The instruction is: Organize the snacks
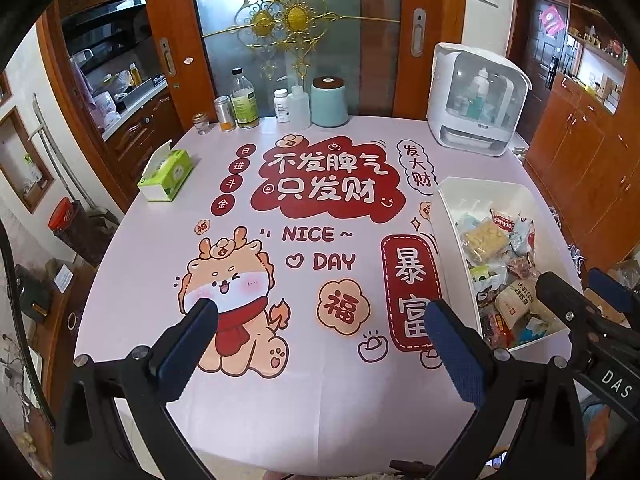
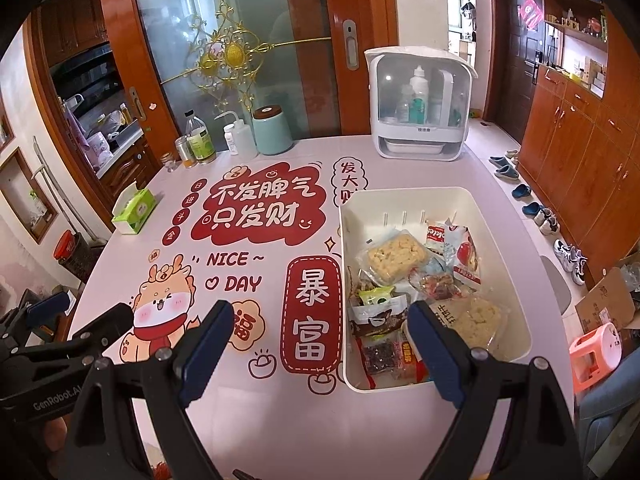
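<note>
A white bin (image 2: pixel 502 220) on the table's right side holds several snack packets (image 2: pixel 396 256); it also shows in the left wrist view (image 1: pixel 452 232) with the snack packets (image 1: pixel 484 238) inside. My left gripper (image 1: pixel 320 312) is open and empty above the printed tablecloth (image 1: pixel 240 400), left of the bin. My right gripper (image 2: pixel 320 316) is open and empty, its right finger over the bin's near end. Each gripper appears at the edge of the other's view: the right gripper (image 1: pixel 588 292) and the left gripper (image 2: pixel 84 312).
A green tissue box (image 1: pixel 166 174) sits at the table's left edge. Bottles and a mint canister (image 1: pixel 329 102) line the far edge, with a white sterilizer cabinet (image 1: pixel 476 100) at the far right. Shoes, a pink stool (image 2: pixel 596 354) and cardboard lie on the floor right.
</note>
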The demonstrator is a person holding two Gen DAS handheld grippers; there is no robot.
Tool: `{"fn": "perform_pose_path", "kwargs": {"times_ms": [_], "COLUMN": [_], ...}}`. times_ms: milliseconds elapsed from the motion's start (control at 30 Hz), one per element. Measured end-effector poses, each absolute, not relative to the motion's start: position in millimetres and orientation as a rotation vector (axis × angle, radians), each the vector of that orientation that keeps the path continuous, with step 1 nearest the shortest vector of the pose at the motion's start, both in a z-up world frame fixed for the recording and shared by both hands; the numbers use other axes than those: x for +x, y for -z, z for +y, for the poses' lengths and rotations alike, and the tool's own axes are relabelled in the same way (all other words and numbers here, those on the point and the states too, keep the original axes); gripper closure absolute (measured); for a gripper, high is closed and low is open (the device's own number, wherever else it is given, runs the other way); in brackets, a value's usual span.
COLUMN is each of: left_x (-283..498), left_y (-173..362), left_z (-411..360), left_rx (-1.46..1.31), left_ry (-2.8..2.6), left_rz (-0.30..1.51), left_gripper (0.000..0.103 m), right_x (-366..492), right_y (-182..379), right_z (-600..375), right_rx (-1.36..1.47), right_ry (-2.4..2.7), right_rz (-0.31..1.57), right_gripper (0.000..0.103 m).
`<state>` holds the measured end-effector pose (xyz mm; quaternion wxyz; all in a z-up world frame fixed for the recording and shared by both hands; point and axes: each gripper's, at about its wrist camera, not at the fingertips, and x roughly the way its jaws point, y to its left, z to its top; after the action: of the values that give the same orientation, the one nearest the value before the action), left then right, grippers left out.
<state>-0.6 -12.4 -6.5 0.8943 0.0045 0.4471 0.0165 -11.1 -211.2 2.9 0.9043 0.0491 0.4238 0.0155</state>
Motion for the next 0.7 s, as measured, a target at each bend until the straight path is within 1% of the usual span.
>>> {"fn": "perform_pose_path", "kwargs": {"times_ms": [700], "left_x": [-11.7], "left_y": [4.8], "left_z": [-19.3], "left_rx": [0.016], "left_ry": [-0.038], "left_rz": [0.932], "left_gripper": [0.001], "right_x": [-19.3], "right_y": [-3.6], "right_z": [-214.9], "right_rx": [0.090], "right_ry": [-0.053], "right_rz": [0.872], "right_gripper": [0.014]}}
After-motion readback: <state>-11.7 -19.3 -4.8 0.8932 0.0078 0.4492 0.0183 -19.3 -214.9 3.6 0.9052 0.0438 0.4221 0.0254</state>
